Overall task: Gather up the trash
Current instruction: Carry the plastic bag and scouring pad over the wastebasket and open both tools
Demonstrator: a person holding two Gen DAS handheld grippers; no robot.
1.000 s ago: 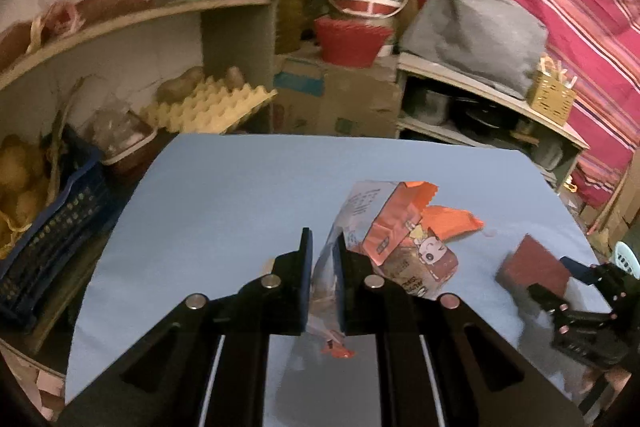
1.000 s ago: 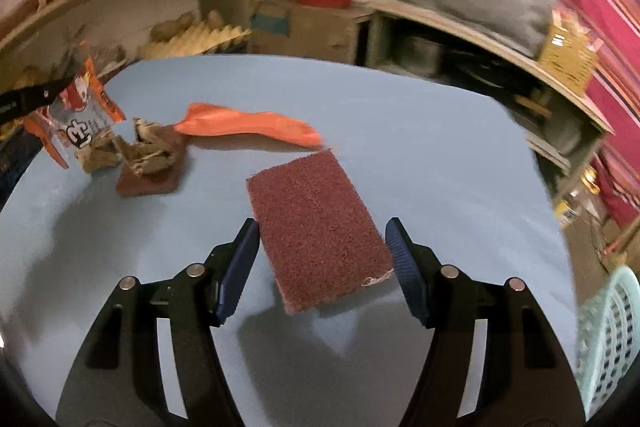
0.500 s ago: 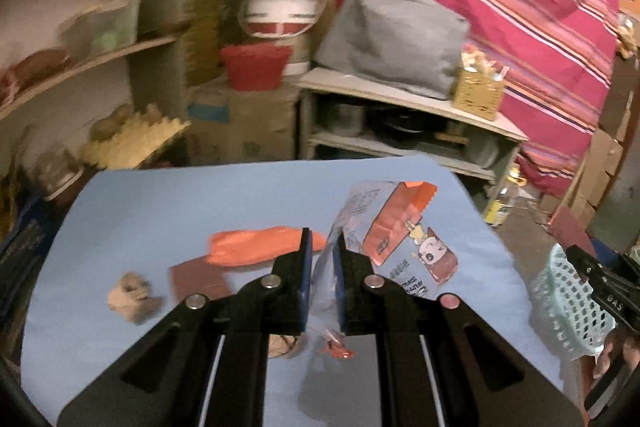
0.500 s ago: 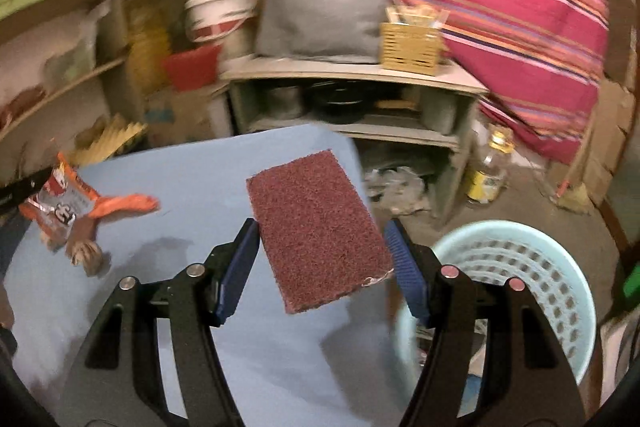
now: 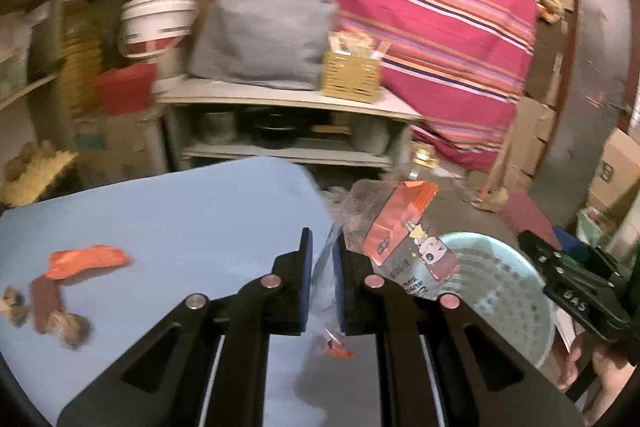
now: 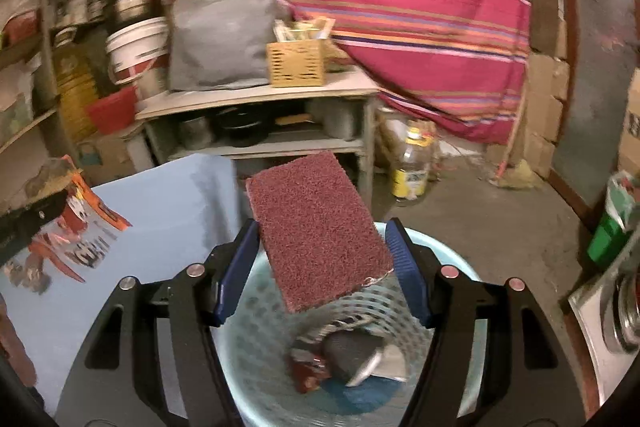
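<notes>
Basket (image 6: 256,367) as ref: to its left, your left gripper (image 5: 323,259) is clamped on snack wrapper (image 5: 400,243), near the rim. Your right gripper (image 6: 320,251) is clamped on maroon scrub pad (image 6: 316,227), directly over basket w/ trash inside.

scouring pad (image 6: 316,231): rough, fibrous | wrapper (image 5: 404,239): glossy plastic | basket (image 6: 256,355): plastic

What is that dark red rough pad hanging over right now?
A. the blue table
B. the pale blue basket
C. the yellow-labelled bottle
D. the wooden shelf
B: in the right wrist view the pad, clamped in the right gripper, sits above the open basket, with earlier trash visible at the bottom.
</notes>
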